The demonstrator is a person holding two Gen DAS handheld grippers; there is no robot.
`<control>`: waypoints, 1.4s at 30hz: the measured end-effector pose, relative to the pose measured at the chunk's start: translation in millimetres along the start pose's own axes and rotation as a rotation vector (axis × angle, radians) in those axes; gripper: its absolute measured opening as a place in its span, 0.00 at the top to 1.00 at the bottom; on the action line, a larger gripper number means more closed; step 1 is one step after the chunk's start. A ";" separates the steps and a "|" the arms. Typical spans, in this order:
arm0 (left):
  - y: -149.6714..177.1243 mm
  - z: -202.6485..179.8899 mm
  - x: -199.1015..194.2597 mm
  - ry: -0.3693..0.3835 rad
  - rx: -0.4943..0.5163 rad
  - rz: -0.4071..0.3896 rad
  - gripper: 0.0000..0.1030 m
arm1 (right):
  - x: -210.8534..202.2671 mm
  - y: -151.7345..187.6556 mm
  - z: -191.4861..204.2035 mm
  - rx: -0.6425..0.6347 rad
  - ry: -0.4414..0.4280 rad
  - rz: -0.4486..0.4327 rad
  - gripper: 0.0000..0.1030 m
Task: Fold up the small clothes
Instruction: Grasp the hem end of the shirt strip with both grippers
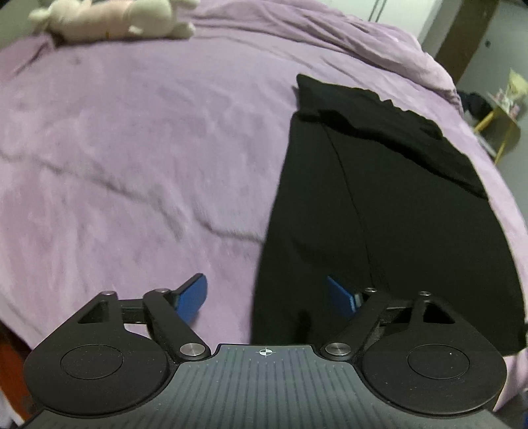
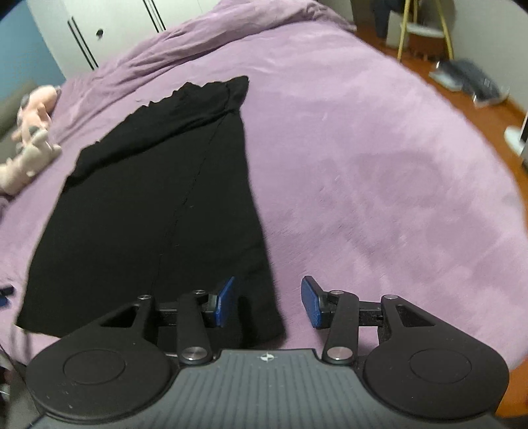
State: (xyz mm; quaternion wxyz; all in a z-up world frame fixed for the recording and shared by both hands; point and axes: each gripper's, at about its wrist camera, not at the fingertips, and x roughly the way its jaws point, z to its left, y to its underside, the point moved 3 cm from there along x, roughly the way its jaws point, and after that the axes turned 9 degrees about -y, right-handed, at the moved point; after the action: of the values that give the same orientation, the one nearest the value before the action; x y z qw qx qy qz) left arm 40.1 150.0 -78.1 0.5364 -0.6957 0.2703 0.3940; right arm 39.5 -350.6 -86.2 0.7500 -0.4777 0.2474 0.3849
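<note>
Lying flat on a bed covered with a purple blanket (image 1: 132,138) is a black garment (image 1: 389,211), long and spreading wider toward the near edge, with a seam running down its length and a part at the far end folded over itself. In the left wrist view the garment fills the right half of the picture, and the left gripper (image 1: 267,297) hangs above its near left edge with its jaws wide apart and nothing between them: one blue pad (image 1: 193,298) shows over the bare blanket and the other over the black cloth. In the right wrist view the garment (image 2: 148,211) lies in the left half, and the right gripper (image 2: 269,302) hangs above its near right corner with its jaws partly apart and empty, the left pad (image 2: 226,302) over the cloth and the right pad over the blanket. Neither gripper's pads press on the fabric. A pale stuffed toy (image 1: 112,18) rests on the blanket at the far side of the bed, well apart from the garment. Beyond the bed in the right wrist view are a white wardrobe (image 2: 109,29) and a wooden floor (image 2: 468,95). Both pictures are slightly blurred.
</note>
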 end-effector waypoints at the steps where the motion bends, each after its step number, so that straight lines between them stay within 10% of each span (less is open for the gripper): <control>1: 2.7 1.1 0.5 0.004 -0.009 0.007 0.20 | 3.6 2.3 1.8 -0.001 -0.011 0.007 0.57; 7: 19.3 3.7 6.4 0.006 0.023 0.059 0.26 | 10.8 10.9 9.1 -0.046 0.003 0.011 0.56; 20: 17.5 -1.1 13.4 0.093 0.008 0.084 0.90 | 2.9 11.6 16.4 -0.110 -0.049 0.014 0.93; 34: 12.2 -2.7 24.9 0.175 -0.023 0.138 0.75 | 8.0 6.1 -3.6 0.017 -0.103 0.049 0.79; 38: 10.1 -8.6 26.0 0.158 0.023 0.130 0.92 | 13.8 2.7 -1.9 0.002 -0.087 0.069 0.92; 42: 3.8 -12.4 16.4 0.209 0.027 0.115 0.93 | 6.6 -10.7 -9.1 0.097 -0.247 0.036 0.94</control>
State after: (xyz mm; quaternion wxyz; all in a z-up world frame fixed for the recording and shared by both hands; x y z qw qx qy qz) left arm 49.1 137.7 -92.5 0.4912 -0.7090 0.3694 0.3459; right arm 52.0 -359.2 -89.3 0.7900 -0.3851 0.1801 0.4417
